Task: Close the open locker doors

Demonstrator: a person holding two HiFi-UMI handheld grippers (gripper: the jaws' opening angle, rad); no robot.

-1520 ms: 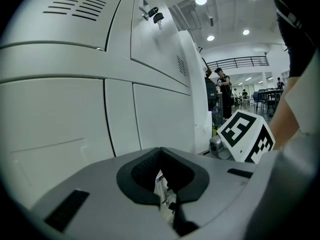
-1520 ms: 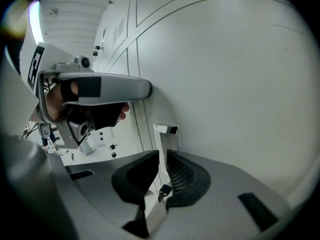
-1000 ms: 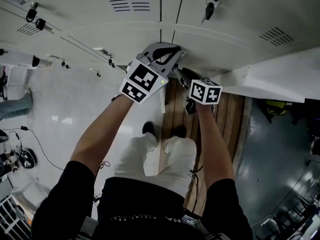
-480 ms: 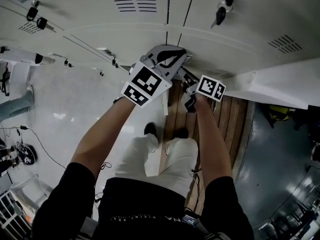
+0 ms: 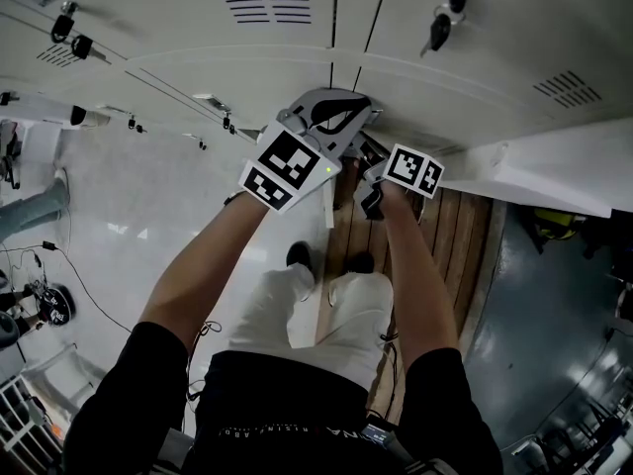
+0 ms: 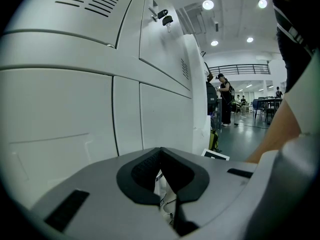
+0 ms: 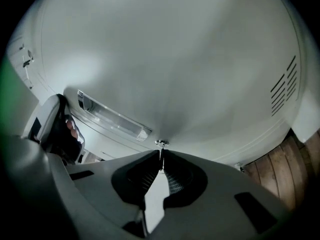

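White locker doors (image 5: pixel 396 57) fill the top of the head view. One door (image 5: pixel 554 166) stands swung out at the right. My left gripper (image 5: pixel 336 107) is held up against the lower row of lockers. In the left gripper view its jaws (image 6: pixel 161 154) are shut on nothing, and the open door's edge (image 6: pixel 197 84) curves away ahead. My right gripper (image 5: pixel 368 156) is just to its right. Its jaws (image 7: pixel 161 153) are shut, and the tips touch a small metal lock stub (image 7: pixel 161 143) on a door (image 7: pixel 175 59).
Keys (image 5: pixel 440 28) hang from locks above, more at the far left (image 5: pixel 74 38). A wooden platform (image 5: pixel 455 236) lies below the lockers. Cables (image 5: pixel 45 305) and another person's leg (image 5: pixel 25 211) are at the left. People (image 6: pixel 222 96) stand in the hall beyond.
The head view has shifted slightly. My right gripper has edged up closer to the locker face. The left gripper has hardly moved. Both stay shut.
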